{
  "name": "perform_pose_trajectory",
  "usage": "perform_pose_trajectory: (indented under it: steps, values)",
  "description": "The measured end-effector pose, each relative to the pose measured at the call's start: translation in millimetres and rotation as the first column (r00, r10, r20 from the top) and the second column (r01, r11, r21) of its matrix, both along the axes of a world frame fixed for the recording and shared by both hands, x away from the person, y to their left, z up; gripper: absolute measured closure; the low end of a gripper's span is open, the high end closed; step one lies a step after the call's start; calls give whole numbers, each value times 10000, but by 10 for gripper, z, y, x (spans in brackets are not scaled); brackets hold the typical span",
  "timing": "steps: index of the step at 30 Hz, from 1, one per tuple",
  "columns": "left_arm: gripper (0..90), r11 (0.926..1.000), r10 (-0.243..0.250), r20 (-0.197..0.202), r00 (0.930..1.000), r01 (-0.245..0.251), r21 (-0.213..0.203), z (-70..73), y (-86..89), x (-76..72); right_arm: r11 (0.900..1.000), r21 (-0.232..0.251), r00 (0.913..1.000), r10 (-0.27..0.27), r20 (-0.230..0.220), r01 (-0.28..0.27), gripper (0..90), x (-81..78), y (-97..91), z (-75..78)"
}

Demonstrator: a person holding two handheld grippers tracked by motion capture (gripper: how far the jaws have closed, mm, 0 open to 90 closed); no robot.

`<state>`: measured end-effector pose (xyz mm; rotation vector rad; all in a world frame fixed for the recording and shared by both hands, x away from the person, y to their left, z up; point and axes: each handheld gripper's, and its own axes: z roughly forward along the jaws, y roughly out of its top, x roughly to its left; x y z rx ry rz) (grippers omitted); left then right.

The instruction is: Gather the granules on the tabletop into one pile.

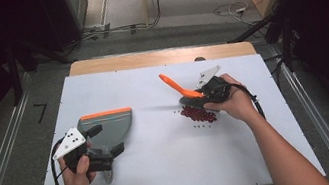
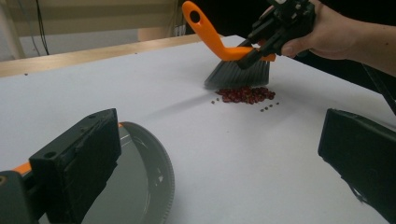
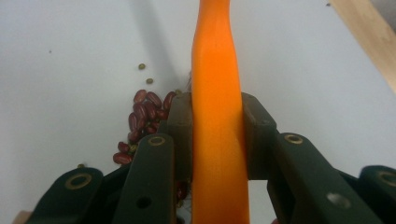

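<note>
Orange-handled brush (image 1: 179,89) clamped in right tongs (image 1: 213,90), bristles touching red beans (image 1: 198,114) toward the tabletop's (image 1: 164,163) right edge. Left tongs (image 1: 103,144) gape wide around the grey dustpan (image 1: 110,127) near the left edge, not pinching it.

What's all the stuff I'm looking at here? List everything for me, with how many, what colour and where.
brush: one, orange handle, grey bristles, right of the table's middle, clamped in the right gripper, bristles at the beans.
red beans: one pile, dark red, beside the bristles.
small seeds: a few, greenish, scattered around the pile.
dustpan: one, grey with an orange edge, on the left of the table, handle between the left gripper's jaws.
table: one, white top, wooden strip along the far edge.
cables: several, on the floor beyond the table.
left gripper: one, black, in the person's left hand.
right gripper: one, black, in the person's right hand.
</note>
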<state>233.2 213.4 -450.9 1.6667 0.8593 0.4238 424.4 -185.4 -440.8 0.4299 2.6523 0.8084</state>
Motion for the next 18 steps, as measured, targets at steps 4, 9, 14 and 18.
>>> perform_pose_trajectory:
  steps: [4, 9, 14, 18]
  values:
    - [0, 10000, -38, 21, 10000, 37, 57, 0, -22, 4, 9961, 704, 9985, -540, 61, 535, 686, -86, 1, 192]
    - [0, 9999, -33, -51, 10000, 34, 158, -8, -30, 15, 9658, 1990, 9753, -1314, -1778, 1664, 685, -274, 222, 307]
    - [0, 9998, -93, -9, 10000, 93, 160, -4, -46, 8, 9186, 1810, 8872, -2650, -3777, 3514, 685, -251, 504, 82]
    - [0, 9999, -94, 27, 10000, 93, 93, 2, -28, 4, 8831, 1366, 8356, -3607, -4143, 4490, 685, -170, 491, -94]
